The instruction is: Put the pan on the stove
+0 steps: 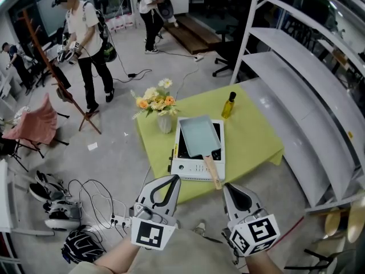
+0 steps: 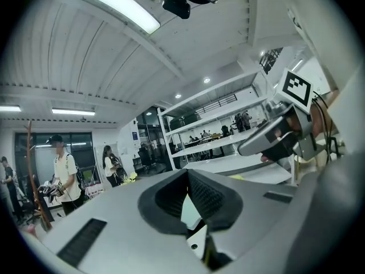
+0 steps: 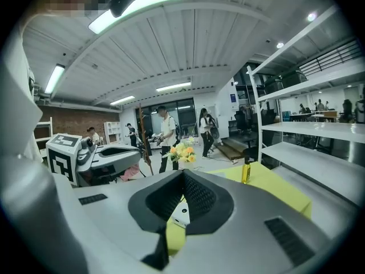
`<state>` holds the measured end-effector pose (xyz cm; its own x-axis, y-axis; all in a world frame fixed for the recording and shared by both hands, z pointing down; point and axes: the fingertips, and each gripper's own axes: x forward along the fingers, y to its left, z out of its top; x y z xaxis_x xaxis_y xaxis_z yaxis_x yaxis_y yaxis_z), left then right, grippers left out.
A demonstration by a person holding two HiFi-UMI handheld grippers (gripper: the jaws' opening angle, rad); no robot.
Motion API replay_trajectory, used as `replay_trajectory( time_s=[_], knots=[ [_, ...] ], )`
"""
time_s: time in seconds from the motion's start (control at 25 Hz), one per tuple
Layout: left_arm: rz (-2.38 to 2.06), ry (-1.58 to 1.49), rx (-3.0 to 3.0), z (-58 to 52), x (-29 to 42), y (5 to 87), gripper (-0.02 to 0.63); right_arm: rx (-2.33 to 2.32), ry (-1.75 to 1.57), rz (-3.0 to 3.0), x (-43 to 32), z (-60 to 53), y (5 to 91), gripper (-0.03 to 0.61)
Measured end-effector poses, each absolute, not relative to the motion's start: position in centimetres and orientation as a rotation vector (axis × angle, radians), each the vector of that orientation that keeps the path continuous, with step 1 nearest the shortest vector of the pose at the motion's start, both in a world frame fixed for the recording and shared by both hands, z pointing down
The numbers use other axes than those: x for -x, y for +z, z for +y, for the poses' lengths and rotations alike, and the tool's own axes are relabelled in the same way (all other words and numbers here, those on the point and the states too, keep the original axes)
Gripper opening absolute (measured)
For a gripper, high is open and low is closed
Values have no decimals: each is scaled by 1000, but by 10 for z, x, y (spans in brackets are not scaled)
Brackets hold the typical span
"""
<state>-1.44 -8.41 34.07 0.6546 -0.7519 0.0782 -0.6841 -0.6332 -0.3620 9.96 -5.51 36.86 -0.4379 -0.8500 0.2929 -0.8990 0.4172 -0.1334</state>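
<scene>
A pale teal rectangular pan [image 1: 199, 136] with a wooden handle [image 1: 213, 171] rests on the white stove [image 1: 197, 169], which sits on the table [image 1: 251, 136] covered in a yellow-green cloth. The handle reaches over the stove's near edge toward me. Both grippers hang short of the table's near edge, close to my body. My left gripper [image 1: 173, 178] is shut and holds nothing; its jaws meet in the left gripper view [image 2: 188, 173]. My right gripper [image 1: 229, 186] is also shut and empty [image 3: 182, 173].
An oil bottle [image 1: 228, 105] stands behind the stove and a vase of flowers [image 1: 158, 104] to its left. White shelving [image 1: 296, 84] runs along the right. Cables and shoes [image 1: 57, 204] lie on the floor at left. People [image 1: 85, 39] stand at the back.
</scene>
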Motion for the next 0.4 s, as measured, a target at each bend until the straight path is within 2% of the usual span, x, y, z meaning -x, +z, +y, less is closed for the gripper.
replay_trajectory(
  time_s=[0.4],
  knots=[
    [1147, -328, 2599, -83, 17, 346, 6, -1556, 359, -2499, -92, -59, 361, 5]
  ],
)
